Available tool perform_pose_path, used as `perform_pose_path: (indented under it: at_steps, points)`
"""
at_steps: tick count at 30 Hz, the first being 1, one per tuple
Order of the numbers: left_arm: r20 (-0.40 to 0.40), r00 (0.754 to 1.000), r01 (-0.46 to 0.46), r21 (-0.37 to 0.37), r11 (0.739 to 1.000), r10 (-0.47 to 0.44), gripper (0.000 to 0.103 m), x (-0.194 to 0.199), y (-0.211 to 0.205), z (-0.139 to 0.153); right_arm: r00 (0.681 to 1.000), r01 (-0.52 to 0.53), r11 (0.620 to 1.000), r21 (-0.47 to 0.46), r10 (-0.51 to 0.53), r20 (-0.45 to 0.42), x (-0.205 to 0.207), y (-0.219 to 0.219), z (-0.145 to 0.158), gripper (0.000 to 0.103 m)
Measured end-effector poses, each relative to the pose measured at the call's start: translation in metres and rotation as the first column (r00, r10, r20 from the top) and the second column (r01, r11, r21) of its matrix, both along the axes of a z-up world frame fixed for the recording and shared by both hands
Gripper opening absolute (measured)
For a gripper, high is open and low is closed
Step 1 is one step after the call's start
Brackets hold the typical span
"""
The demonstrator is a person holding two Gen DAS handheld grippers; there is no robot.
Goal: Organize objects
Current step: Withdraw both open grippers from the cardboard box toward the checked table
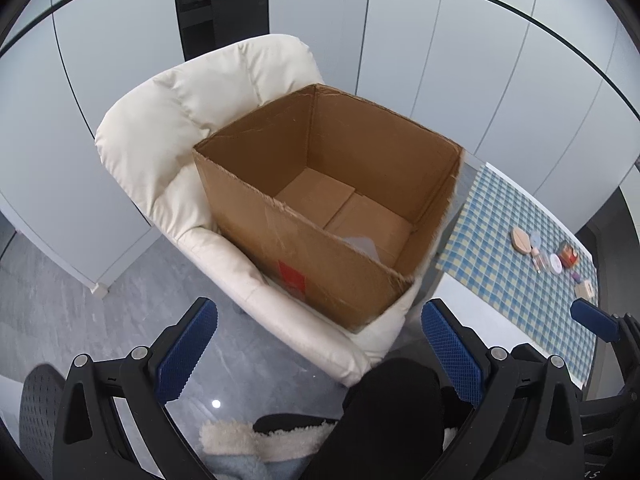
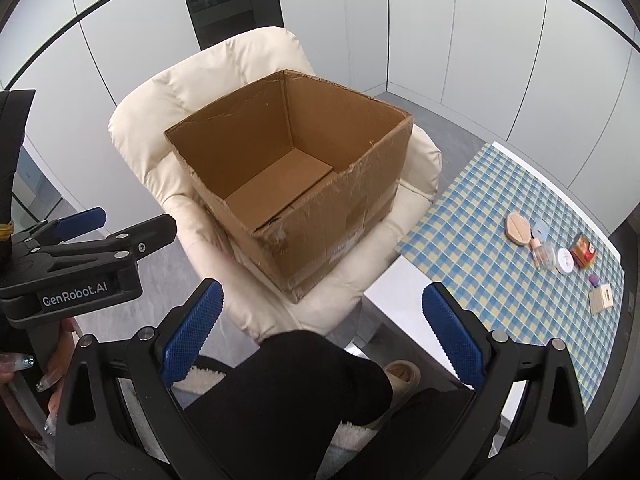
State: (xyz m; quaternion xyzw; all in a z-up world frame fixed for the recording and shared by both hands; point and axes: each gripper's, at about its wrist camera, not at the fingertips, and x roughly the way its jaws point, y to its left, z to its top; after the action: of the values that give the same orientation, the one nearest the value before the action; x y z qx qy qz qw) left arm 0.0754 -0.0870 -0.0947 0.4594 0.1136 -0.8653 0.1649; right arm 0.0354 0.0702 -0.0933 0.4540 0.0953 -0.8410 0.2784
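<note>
An open brown cardboard box (image 1: 320, 208) sits on the seat of a cream padded armchair (image 1: 168, 120), which stands against a wall of pale grey cabinet panels (image 1: 460, 60). The box has no lid flaps showing; its floor is bare except for a pale scrap of paper (image 1: 362, 245) lying near the close wall. A red label (image 1: 291, 276) marks its near outer side.

To the right of the chair, a table covered by a blue and yellow checked cloth (image 2: 480, 216) carries a cluster of small items, well apart from the box: a tan oval wooden piece (image 2: 518, 229), a small clear glass bottle (image 2: 543, 254), a white round lid (image 2: 565, 261), a red and orange tin (image 2: 584, 250), a tiny purple object (image 2: 593, 279) and a pale wooden block (image 2: 602, 298).

The left gripper (image 1: 320, 348) hovers over the grey floor, near the chair, its blue textured fingers spread wide with nothing between them. The right gripper (image 2: 322, 334) hangs likewise, fingers parted and empty. A person's dark-clothed knee (image 2: 304, 376) shows between the fingers, and a hand with long decorated nails (image 2: 48, 368) grips the left tool's handle.
</note>
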Motion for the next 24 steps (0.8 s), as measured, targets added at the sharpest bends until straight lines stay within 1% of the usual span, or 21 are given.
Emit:
perform_pose_path:
  at_steps: [6, 13, 19, 24]
  points:
    - [0.005, 1.000, 0.026, 0.013, 1.000, -0.026, 0.102, 0.015, 0.010, 0.002, 1.000, 0.012, 1.000, -0.006, -0.012, -0.004, 0.020, 0.013, 0.006, 0.101]
    - [-0.019, 0.999, 0.036, 0.022, 0.999, -0.035, 0.102, 0.031, 0.018, 0.012, 1.000, 0.017, 1.000, -0.007, -0.017, -0.014, 0.043, 0.023, 0.012, 0.101]
    - [-0.041, 0.997, 0.059, 0.011, 0.998, -0.059, 0.102, 0.034, 0.030, 0.022, 0.999, 0.030, 1.000, -0.006, -0.030, -0.034, 0.057, 0.033, 0.019, 0.101]
    - [-0.045, 0.995, 0.094, -0.002, 0.996, -0.094, 0.102, 0.032, 0.044, 0.025, 0.998, 0.046, 0.999, -0.015, -0.047, -0.043, 0.060, 0.042, 0.023, 0.101]
